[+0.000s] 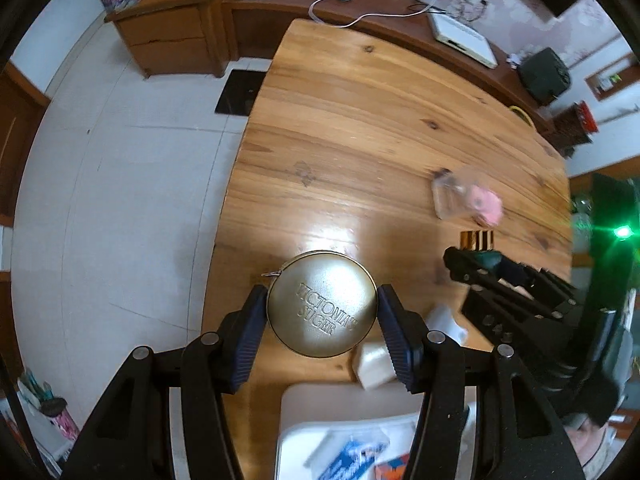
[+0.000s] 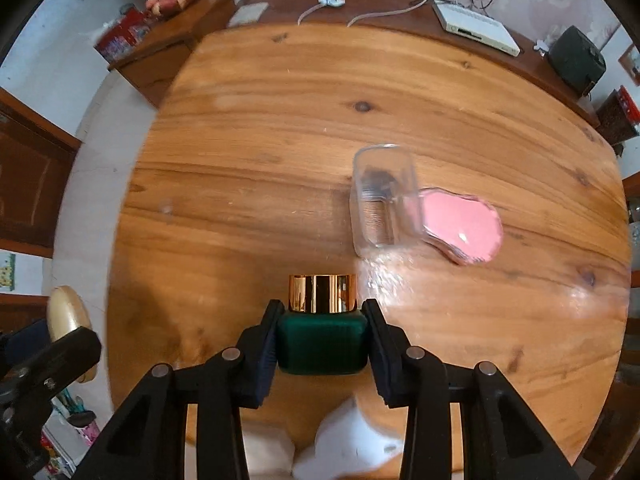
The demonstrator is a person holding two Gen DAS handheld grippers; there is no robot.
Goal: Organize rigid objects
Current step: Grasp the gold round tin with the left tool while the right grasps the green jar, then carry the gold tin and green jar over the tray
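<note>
In the left wrist view the left gripper (image 1: pixel 322 326) holds a round gold tin (image 1: pixel 322 303) by its rim, one ribbed pad on each side, in the lower middle of the frame above the near edge of the wooden desk (image 1: pixel 360 120). The tin looks like thin stiff metal, probably light, and its smooth curved wall could slip or turn between the pads; gripping across the full width, as here, seems the surest hold. In the right wrist view the right gripper (image 2: pixel 322 344) is clamped on a dark green jar (image 2: pixel 322 346) with a shiny gold cap (image 2: pixel 322 294), low in the centre of the frame; the pads press the squarish green body below the cap. The jar is probably glass, so fairly heavy for its size, hard and breakable if dropped, and the flat body sides give better purchase than the polished cap. Up and to the right on the desk lie a clear plastic box (image 2: pixel 382 196) and, touching it, a pink flat case (image 2: pixel 464 226). A white tray (image 1: pixel 320 420) shows at the bottom of the left view.
</note>
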